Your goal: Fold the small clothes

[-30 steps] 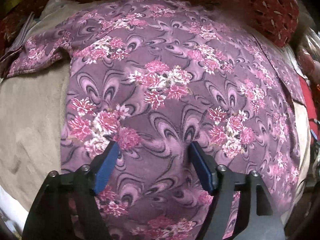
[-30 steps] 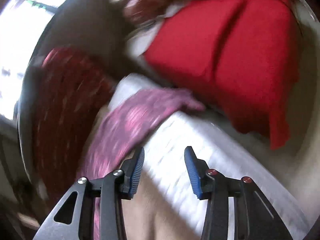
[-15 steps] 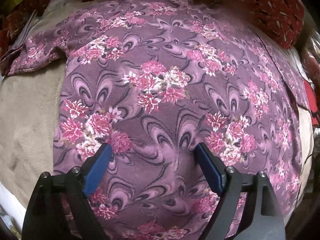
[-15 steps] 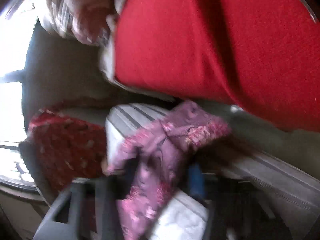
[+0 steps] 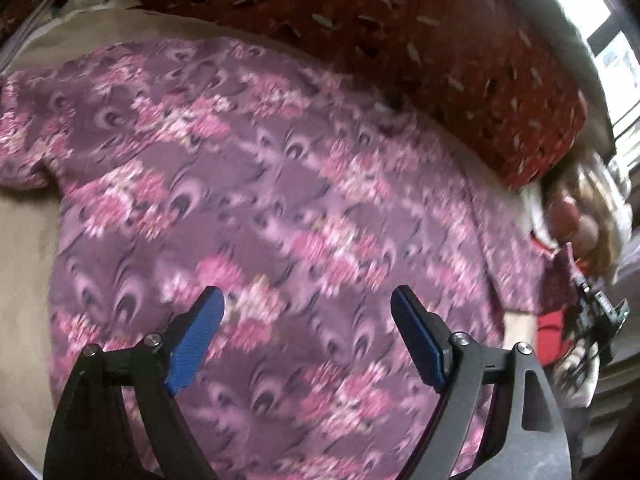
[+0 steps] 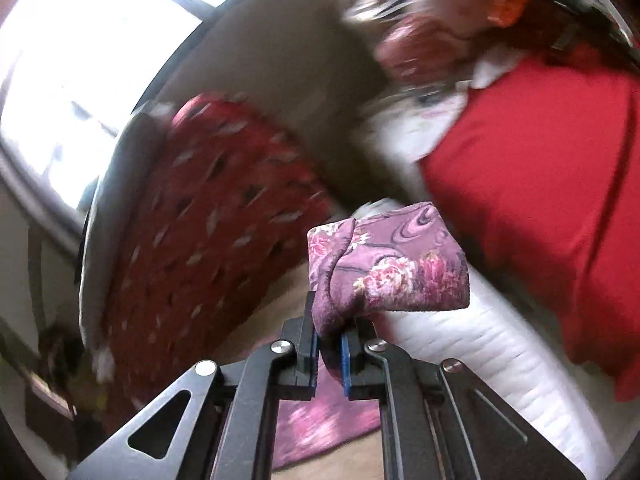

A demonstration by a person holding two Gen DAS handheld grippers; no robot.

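The purple flowered garment (image 5: 280, 208) is soft matt printed cloth. The fingers (image 5: 192, 340) have ribbed blue pads on matt black plastic arms with shiny metal screws. The red cushion (image 5: 420, 48) looks woven; the beige blanket (image 5: 24, 264) fuzzy, matt.

The right gripper (image 6: 329, 354) closed on a corner of the purple floral garment (image 6: 384, 268) and apparently lifted it; the left gripper (image 5: 307, 304) widened slightly above the spread cloth.
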